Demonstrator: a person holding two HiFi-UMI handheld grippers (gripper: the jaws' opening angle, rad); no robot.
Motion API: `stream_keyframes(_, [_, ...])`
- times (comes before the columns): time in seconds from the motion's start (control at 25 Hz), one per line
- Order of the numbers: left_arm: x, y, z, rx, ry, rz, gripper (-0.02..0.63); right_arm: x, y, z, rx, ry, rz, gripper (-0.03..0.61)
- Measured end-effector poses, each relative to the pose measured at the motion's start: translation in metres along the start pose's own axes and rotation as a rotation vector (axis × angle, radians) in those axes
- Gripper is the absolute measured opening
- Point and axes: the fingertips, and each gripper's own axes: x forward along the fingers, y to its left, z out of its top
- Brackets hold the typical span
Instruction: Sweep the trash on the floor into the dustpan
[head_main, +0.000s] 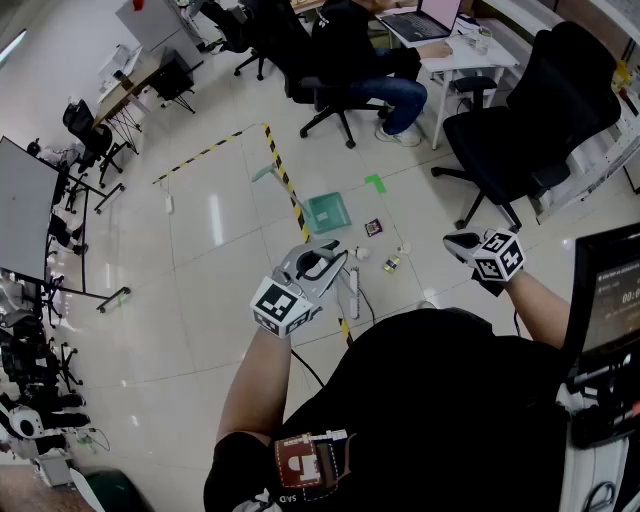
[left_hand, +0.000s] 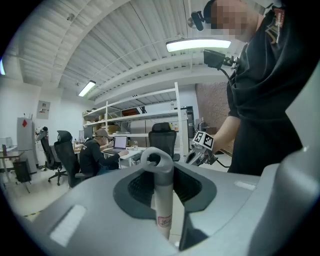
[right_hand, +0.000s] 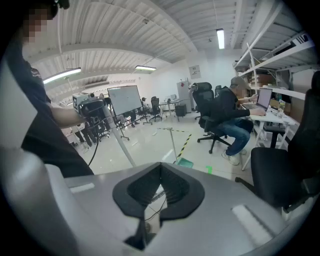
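Left gripper (head_main: 322, 265) clamps the broom handle (left_hand: 161, 200); trash (head_main: 373, 228) lies just ahead, the dustpan (head_main: 327, 212) beyond, leftward; right gripper (head_main: 462, 245) is closed, empty, off to the side.

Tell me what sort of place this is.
Most likely an open-plan office or lab workspace: black office chairs on a pale tiled floor, a person working at a laptop on a white desk, and yellow-black hazard tape marking the floor.
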Motion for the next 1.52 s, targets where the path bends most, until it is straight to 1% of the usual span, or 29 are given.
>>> stream_keyframes(0.12, [0.019, 0.008, 0.007, 0.009, 0.013, -0.023, 0.084, 0.005, -0.015, 0.001, 0.004, -0.002, 0.015, -0.007])
stream_keyframes(0.24, [0.061, 0.029, 0.015, 0.012, 0.037, -0.042, 0.084, 0.015, -0.056, 0.007, 0.019, -0.008, 0.037, -0.008])
stream_keyframes(0.32, [0.088, 0.047, 0.02, 0.006, 0.063, -0.04, 0.084, 0.027, -0.084, 0.01, 0.036, -0.01, 0.06, -0.008])
stream_keyframes(0.52, [0.151, 0.082, 0.02, 0.0, 0.143, -0.042, 0.083, 0.046, -0.144, 0.009, 0.08, 0.013, 0.129, -0.008])
stream_keyframes(0.64, [0.194, 0.104, 0.015, -0.006, 0.176, -0.053, 0.083, 0.052, -0.183, 0.006, 0.095, 0.018, 0.146, -0.008])
stream_keyframes(0.76, [0.231, 0.12, 0.008, 0.013, 0.21, -0.092, 0.083, 0.056, -0.211, 0.001, 0.127, 0.021, 0.141, -0.008])
stream_keyframes(0.92, [0.28, 0.137, 0.001, 0.061, 0.264, -0.187, 0.083, 0.054, -0.232, -0.002, 0.176, 0.018, 0.122, -0.008])
stream_keyframes(1.04, [0.307, 0.144, -0.01, 0.088, 0.283, -0.261, 0.083, 0.059, -0.239, -0.011, 0.208, 0.011, 0.091, -0.008])
stream_keyframes(1.16, [0.327, 0.147, -0.025, 0.121, 0.283, -0.347, 0.081, 0.06, -0.239, -0.021, 0.253, -0.01, 0.032, -0.008])
stream_keyframes(1.36, [0.35, 0.164, -0.042, 0.155, 0.275, -0.475, 0.08, 0.058, -0.238, -0.021, 0.312, -0.029, -0.101, -0.008])
stream_keyframes(1.44, [0.351, 0.169, -0.051, 0.165, 0.272, -0.539, 0.08, 0.06, -0.229, -0.021, 0.336, -0.018, -0.163, -0.008])
stream_keyframes(1.52, [0.35, 0.176, -0.061, 0.181, 0.27, -0.598, 0.08, 0.064, -0.216, -0.019, 0.389, -0.021, -0.227, -0.008])
